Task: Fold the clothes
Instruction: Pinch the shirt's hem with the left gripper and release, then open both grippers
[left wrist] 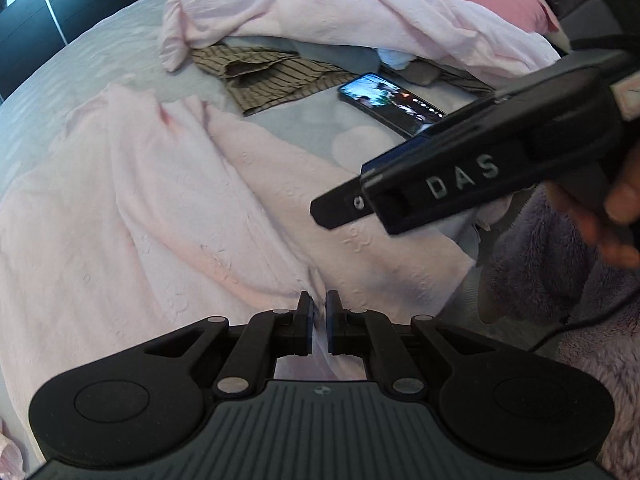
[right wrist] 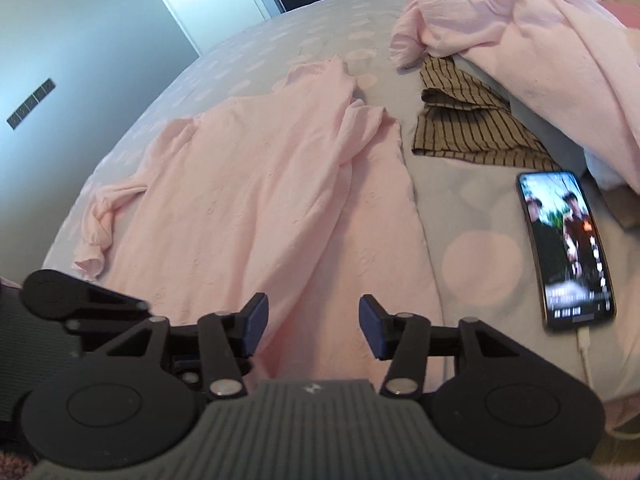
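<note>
The left gripper point(left wrist: 319, 322) has its pads nearly together, pinching a ridge of the pale pink embossed cotton garment point(right wrist: 256, 200) at its near hem. The right gripper point(right wrist: 313, 326) hangs over the same hem with its pads wide apart, holding nothing. The garment lies spread on the grey dotted bedsheet point(right wrist: 256, 52), one sleeve laid across the body, the other twisted out at 9 o'clock. I judge a hem grasp is in hand; next the right gripper should close beside it. At 3 o'clock lies a lit black smartphone point(right wrist: 568, 244); at 1 o'clock a brown striped cloth point(right wrist: 464, 128) under a crumpled pink quilt point(right wrist: 532, 40).
</note>
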Available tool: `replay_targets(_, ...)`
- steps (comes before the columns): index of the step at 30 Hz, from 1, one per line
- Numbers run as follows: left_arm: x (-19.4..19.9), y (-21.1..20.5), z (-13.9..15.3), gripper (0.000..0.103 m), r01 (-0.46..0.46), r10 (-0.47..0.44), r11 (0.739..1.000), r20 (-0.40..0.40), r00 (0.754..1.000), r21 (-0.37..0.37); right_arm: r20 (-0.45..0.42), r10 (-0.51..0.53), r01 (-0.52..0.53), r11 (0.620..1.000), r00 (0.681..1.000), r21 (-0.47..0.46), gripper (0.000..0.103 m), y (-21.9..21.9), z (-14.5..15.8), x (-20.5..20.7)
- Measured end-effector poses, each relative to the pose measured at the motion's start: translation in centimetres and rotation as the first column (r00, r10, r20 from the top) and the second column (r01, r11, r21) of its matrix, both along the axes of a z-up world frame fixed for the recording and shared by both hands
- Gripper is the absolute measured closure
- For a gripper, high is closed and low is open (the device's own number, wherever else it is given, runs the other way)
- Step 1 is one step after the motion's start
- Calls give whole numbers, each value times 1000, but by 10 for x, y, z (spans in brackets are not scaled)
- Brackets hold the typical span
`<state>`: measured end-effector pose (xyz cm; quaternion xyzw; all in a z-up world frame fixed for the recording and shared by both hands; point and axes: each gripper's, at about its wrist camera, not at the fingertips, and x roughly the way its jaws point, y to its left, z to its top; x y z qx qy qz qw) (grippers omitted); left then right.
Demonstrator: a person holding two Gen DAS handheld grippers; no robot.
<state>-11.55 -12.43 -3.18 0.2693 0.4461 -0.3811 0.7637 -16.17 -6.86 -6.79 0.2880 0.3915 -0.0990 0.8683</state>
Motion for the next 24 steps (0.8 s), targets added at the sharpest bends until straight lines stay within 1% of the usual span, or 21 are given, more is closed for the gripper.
replay_targets(4,-2,-3,-11,99,-1,1,1000,-16,1000,-2,6,-41,41,995,999,87,49,5,-6,-12)
replay_targets(7,2,3,-16,99,-26,25,999,-40,999,-22,-28,-36,41,984,999,173,49,5,-22,-6)
replay_targets(8,3,5,-17,99,-31,29,999,-47,998,-28,-33,-33,39,979,999,202,54,5,-27,-4)
replay_targets(10,5,8,-20,98,-34,32,999,-62,998,-35,-35,-29,37,966,999,256,66,5,-34,-1)
replay_targets(11,5,10,-21,98,-32,30,999,-69,997,-38,-36,-23,31,965,999,259,83,6,-34,0)
replay_targets(12,4,11,-22,96,-30,27,999,-76,997,-42,-37,-16,25,965,999,261,95,7,-35,1)
replay_targets(13,4,13,-22,89,-28,25,999,-81,996,-43,-39,-10,19,967,999,255,95,8,-34,2)
replay_targets(14,3,15,-21,84,-25,21,999,-84,996,-45,-45,-5,16,972,999,233,95,10,-33,2)
replay_targets(16,1,22,-19,65,-30,26,998,-85,996,-51,-58,-5,17,980,998,200,96,10,-32,0)
replay_targets(17,1,27,-17,61,-37,32,998,-84,996,-54,-65,-8,20,981,998,195,95,9,-32,-1)
replay_targets(18,1,33,-13,58,-53,48,997,-82,996,-61,-74,-12,25,983,997,183,90,9,-32,-2)
replay_targets(19,4,39,-9,57,-75,69,995,-82,994,-68,-79,-15,28,985,997,171,88,8,-32,-3)
replay_targets(20,8,45,-5,57,-102,95,992,-85,992,-75,-77,-17,30,986,997,162,83,8,-31,-4)
replay_targets(21,15,52,0,56,-141,133,986,-88,987,-87,-73,-22,34,986,997,161,70,7,-31,-4)
replay_targets(22,23,58,3,56,-189,180,977,-95,979,-99,-67,-27,37,987,997,159,66,6,-30,-5)
replay_targets(24,40,71,7,56,-285,272,952,-116,955,-115,-60,-27,36,988,998,153,65,5,-29,-4)
